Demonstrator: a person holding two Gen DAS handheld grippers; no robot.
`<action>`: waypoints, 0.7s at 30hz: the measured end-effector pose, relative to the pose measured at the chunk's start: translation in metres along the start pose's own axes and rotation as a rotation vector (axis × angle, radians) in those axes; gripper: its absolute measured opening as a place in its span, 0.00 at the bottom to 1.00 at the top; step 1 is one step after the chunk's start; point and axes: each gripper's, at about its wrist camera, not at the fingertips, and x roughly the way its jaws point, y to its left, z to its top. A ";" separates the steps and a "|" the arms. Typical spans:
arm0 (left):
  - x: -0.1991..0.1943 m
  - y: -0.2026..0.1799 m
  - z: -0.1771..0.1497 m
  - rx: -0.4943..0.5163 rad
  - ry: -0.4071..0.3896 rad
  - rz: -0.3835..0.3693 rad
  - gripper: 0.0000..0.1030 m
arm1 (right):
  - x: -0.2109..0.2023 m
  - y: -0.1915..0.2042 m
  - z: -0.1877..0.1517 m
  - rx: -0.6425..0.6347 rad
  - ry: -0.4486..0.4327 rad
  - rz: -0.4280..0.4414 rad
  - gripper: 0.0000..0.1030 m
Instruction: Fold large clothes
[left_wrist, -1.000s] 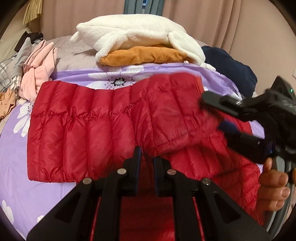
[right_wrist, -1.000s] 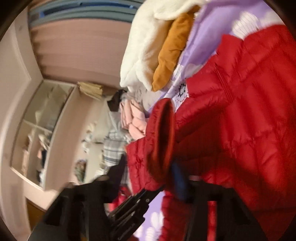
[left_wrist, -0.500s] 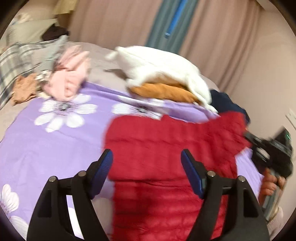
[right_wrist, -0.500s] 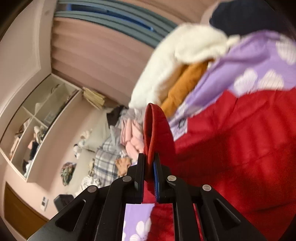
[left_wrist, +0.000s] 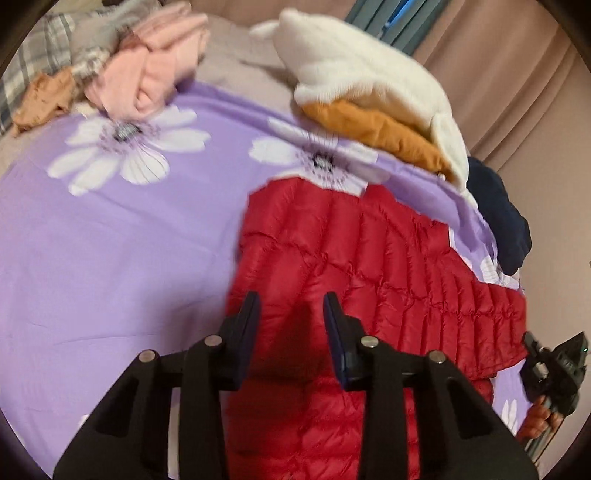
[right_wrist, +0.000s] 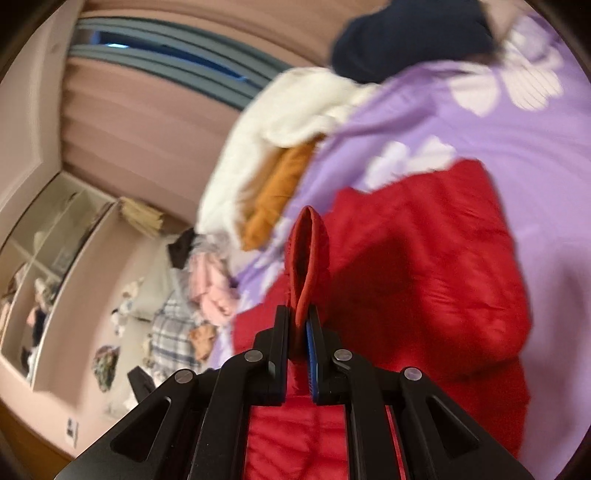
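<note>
A red quilted puffer jacket (left_wrist: 384, 266) lies folded over on a purple flowered bedsheet (left_wrist: 110, 240). My left gripper (left_wrist: 291, 306) is open and empty, just above the jacket's near left part. My right gripper (right_wrist: 300, 314) is shut on a fold of the jacket's red edge (right_wrist: 308, 251), which sticks up between the fingers. The rest of the jacket (right_wrist: 424, 266) spreads to the right in the right wrist view. The right gripper also shows in the left wrist view (left_wrist: 554, 365) at the jacket's right end.
A white fleece (left_wrist: 362, 70) lies on an orange garment (left_wrist: 376, 129) at the back of the bed, beside a navy garment (left_wrist: 495, 214). Pink clothes (left_wrist: 151, 70) and plaid fabric (left_wrist: 33, 55) are piled back left. Curtains (right_wrist: 155, 92) and shelves (right_wrist: 48, 258) stand beyond.
My left gripper opened, let go of the jacket and swung over it. The jacket's left half now lies folded over to the right. My right gripper keeps its hold on the edge.
</note>
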 end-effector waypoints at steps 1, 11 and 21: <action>0.007 -0.001 0.001 0.003 0.009 0.003 0.30 | -0.001 -0.008 0.000 0.012 0.007 -0.008 0.10; 0.069 -0.001 -0.011 0.036 0.149 0.079 0.22 | 0.013 -0.060 -0.009 0.078 0.084 -0.184 0.10; 0.067 -0.003 -0.008 0.073 0.155 0.100 0.23 | -0.021 0.003 -0.007 -0.211 -0.067 -0.500 0.30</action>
